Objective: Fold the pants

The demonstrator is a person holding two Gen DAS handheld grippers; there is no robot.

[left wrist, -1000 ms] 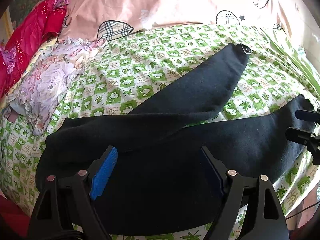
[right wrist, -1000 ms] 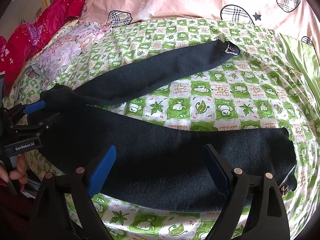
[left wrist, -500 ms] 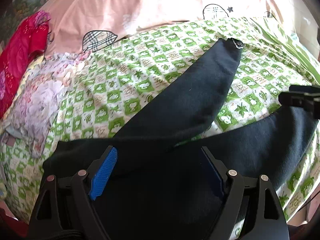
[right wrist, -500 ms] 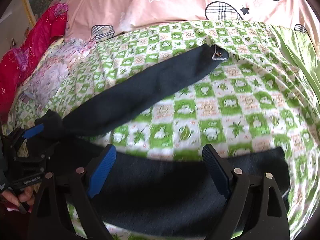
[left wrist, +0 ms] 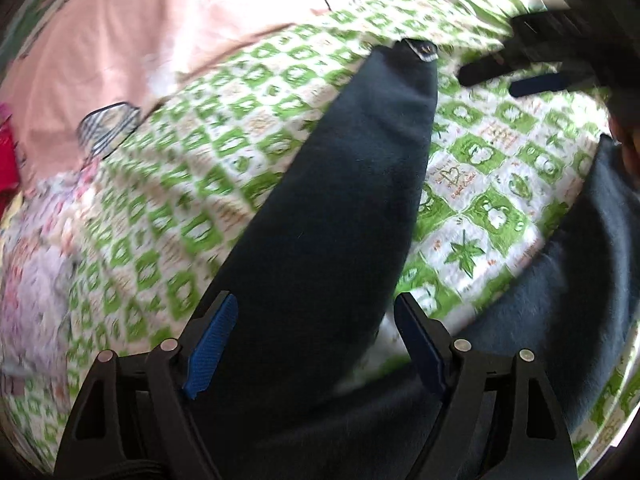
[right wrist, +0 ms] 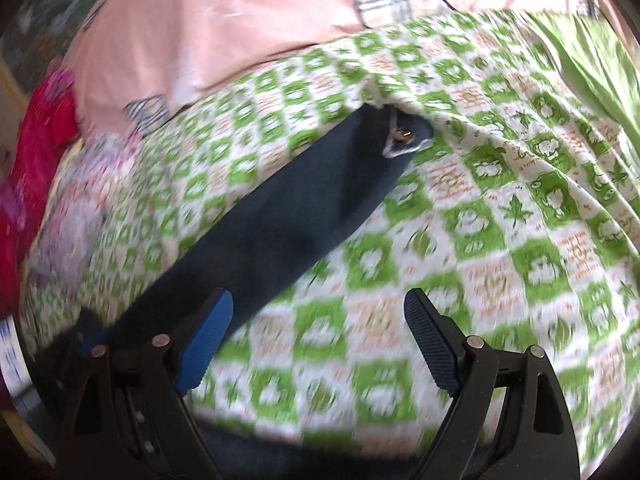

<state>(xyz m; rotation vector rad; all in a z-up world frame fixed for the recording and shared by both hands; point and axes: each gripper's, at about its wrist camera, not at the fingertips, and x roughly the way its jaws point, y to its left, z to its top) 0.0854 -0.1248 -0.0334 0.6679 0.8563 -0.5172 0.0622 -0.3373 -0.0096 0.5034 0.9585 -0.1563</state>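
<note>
Dark navy pants (left wrist: 340, 208) lie spread on the green-checked bedsheet (left wrist: 480, 184). Their far leg runs up to a cuff (left wrist: 420, 46), and the near leg (left wrist: 580, 288) lies at the right. My left gripper (left wrist: 316, 344) is open above the far leg's upper part, gripping nothing. My right gripper (right wrist: 320, 340) hovers over bare sheet beside the far leg (right wrist: 300, 220); its jaws are closing a little with nothing between them. The far cuff with its button (right wrist: 404, 136) lies ahead of it. The right gripper (left wrist: 516, 76) also shows in the left wrist view near that cuff.
A pink quilt (right wrist: 240, 20) with plaid hearts covers the back of the bed. A red garment (right wrist: 44, 128) and a pale floral cloth (right wrist: 76, 224) lie at the left. Plain green fabric (right wrist: 592, 64) bunches at the far right. Both views are motion-blurred.
Both grippers have swung across the bed toward the far leg, and both views have tilted. The near leg has slid almost out of the right wrist view. The right gripper now appears near the far cuff.
</note>
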